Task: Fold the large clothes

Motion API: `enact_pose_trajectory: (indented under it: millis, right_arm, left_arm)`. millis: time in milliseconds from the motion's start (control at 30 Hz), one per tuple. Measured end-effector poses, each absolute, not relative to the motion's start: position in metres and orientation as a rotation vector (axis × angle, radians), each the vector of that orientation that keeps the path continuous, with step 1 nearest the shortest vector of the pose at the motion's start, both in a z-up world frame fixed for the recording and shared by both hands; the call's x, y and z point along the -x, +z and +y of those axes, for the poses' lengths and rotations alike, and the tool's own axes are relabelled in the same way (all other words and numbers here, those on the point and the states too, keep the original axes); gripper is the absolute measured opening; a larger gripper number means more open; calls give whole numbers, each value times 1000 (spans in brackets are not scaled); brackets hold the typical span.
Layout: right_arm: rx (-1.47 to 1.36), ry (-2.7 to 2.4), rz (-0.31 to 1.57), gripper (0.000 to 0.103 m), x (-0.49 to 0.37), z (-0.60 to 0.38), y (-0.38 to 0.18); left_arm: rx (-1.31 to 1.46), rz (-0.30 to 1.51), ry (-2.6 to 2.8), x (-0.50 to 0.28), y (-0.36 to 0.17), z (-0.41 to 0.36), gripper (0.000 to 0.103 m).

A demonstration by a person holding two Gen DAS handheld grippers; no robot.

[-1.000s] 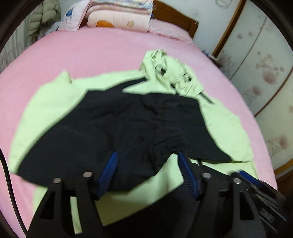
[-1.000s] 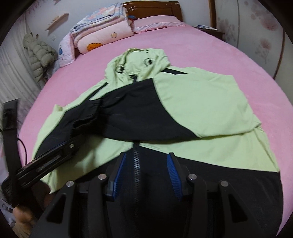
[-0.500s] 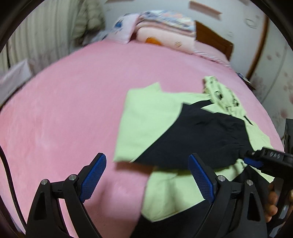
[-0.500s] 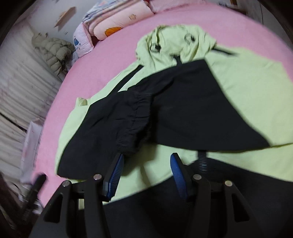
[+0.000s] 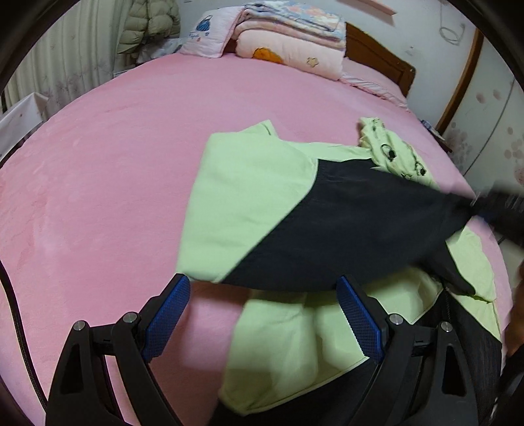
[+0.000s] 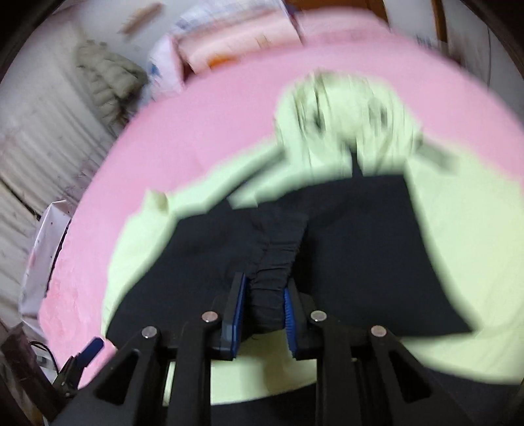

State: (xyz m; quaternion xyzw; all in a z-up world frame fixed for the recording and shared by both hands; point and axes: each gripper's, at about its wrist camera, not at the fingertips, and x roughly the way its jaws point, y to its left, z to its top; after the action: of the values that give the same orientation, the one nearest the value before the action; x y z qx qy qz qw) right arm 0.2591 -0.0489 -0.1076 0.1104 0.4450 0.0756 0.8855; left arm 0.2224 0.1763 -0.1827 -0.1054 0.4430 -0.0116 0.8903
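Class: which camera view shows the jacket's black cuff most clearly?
The right wrist view: the gathered black cuff sits pinched in the right tool, filling the centre. The left wrist view shows only the stretched sleeve; its cuff end blurs at the frame edge.

A pink bed (image 5: 131, 170) carries folded quilts (image 5: 291, 42) by a wooden headboard (image 5: 380, 62); a puffy jacket (image 5: 147, 23) hangs left.

Nothing legible shows in either view. The only writing is a short cursive embroidered line under a blue handbag motif on the pale pink pillow (image 5: 209, 36), far ahead and left of the left gripper (image 5: 262, 314), too small to read. The right wrist view is blurred throughout.
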Motion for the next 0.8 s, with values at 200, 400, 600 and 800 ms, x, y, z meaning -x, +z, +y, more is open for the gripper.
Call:
enact_pose_trajectory:
  millis: [200,400,600,800]
  right_arm:
    - [-124,62,636,20,-252,-86,-8]
    - [-76,-113,575,18,-242,-140,1]
    - [-95,-248,749,2,-232,-198,-71]
    - [-199,-299,964,1,-211,-234,-151]
  left_arm:
    - [168,872,23,-243,-180,149,90]
    - [139,949,131,-272,-196,141,59]
    - [312,1026,106,-275,-215,161,43]
    - [342,1036,87,-271,-221,176,43]
